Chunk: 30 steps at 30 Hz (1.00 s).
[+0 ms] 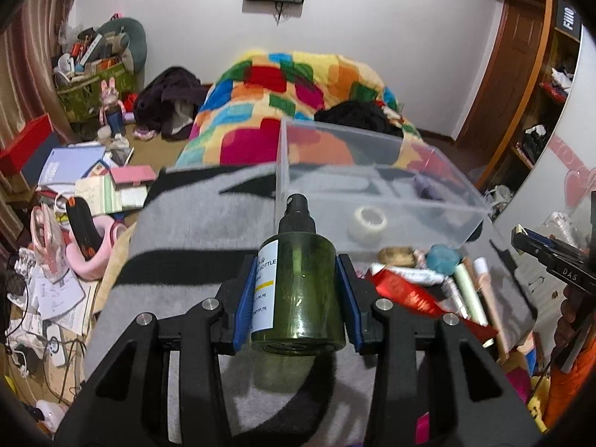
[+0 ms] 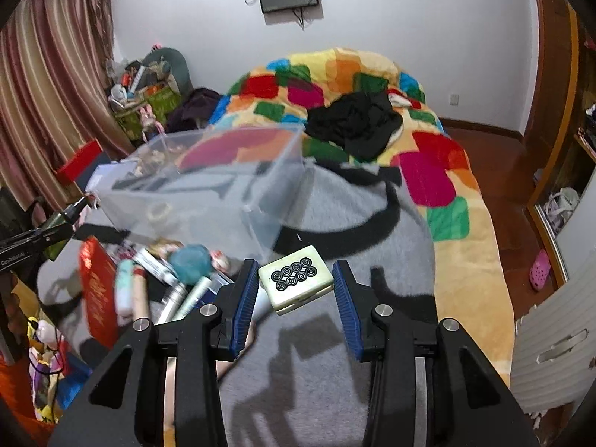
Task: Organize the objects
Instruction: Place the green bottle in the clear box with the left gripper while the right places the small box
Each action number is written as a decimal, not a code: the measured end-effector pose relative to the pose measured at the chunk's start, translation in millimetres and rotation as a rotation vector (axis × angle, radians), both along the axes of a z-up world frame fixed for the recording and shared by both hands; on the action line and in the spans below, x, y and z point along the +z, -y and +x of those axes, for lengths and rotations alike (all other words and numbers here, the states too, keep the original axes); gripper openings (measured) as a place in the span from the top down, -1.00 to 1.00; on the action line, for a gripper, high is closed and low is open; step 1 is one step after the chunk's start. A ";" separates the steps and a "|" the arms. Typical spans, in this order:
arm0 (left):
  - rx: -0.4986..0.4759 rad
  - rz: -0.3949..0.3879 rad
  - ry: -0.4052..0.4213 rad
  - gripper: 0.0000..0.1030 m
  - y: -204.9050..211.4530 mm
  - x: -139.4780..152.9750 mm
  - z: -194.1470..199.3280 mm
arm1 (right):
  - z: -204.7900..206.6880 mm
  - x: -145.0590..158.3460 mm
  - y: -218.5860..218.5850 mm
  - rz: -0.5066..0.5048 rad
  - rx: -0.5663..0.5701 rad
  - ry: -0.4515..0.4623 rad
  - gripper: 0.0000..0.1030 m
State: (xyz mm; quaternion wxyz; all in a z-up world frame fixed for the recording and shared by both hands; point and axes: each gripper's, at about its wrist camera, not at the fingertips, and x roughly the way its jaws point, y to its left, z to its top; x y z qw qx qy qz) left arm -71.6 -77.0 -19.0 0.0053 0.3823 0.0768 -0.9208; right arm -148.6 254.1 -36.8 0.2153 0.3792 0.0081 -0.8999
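Observation:
My left gripper (image 1: 300, 262) is shut on a dark green spray bottle (image 1: 301, 290) with a black pump top and a white label, held clear of the grey blanket (image 1: 193, 231). My right gripper (image 2: 296, 273) is shut on a cream tile (image 2: 296, 279) printed with several black rings, lifted so that its shadow falls on the blanket. A clear plastic box (image 1: 391, 201) stands just beyond both grippers, also seen at the left in the right wrist view (image 2: 193, 201). Inside it lie a roll of tape (image 1: 367, 223) and a small purple item (image 1: 428, 186).
A pile of loose items lies on the blanket by the box: a red packet (image 2: 97, 290), several tubes (image 2: 193, 294) and a blue-green ball (image 2: 192, 262). A multicoloured quilt (image 2: 428, 171) with black clothes (image 2: 357, 123) covers the bed behind. Clutter fills the floor (image 1: 74, 186) at left.

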 end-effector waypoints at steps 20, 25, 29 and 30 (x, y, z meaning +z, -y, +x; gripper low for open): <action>-0.061 0.027 -0.041 0.21 -16.1 30.5 -55.5 | -35.6 25.9 64.0 -0.043 0.119 -0.034 0.27; -0.072 0.034 0.007 0.21 -17.0 21.7 -81.8 | -55.0 17.0 77.8 -0.019 0.129 0.002 0.27; -0.082 0.042 0.054 0.21 -19.0 13.5 -104.0 | -73.9 7.1 86.1 -0.021 0.135 0.058 0.27; -0.084 0.039 0.063 0.21 -20.6 11.7 -107.0 | -78.4 4.7 88.7 -0.017 0.136 0.069 0.27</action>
